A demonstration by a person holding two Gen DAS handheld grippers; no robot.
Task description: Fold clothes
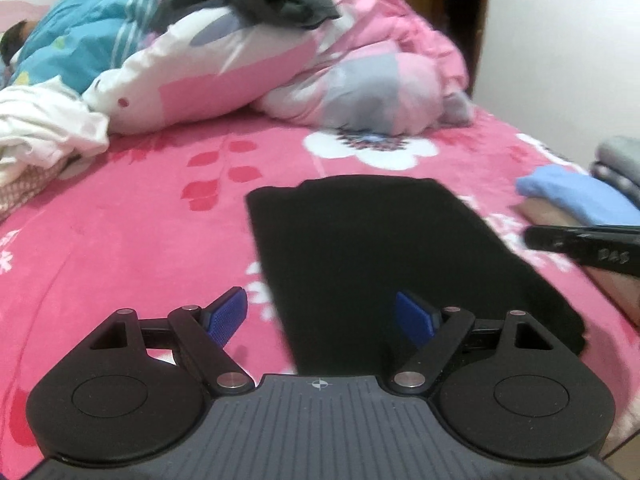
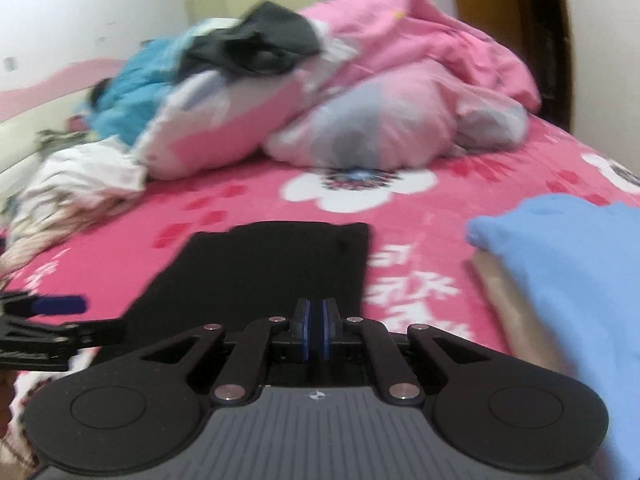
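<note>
Your left gripper (image 1: 320, 316) is hovering with fingers spread apart over the black garment (image 1: 384, 248), lying flat on the bed (image 1: 132, 240) just ahead. Your right gripper (image 2: 315, 322) is pressed together, empty (apparently). Grab matching near corners, folding evenly forward.

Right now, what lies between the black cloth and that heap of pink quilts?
Only bare pink flowered bedsheet, with a big white flower print, separates the black cloth from the quilts; both wrist views show it.
</note>
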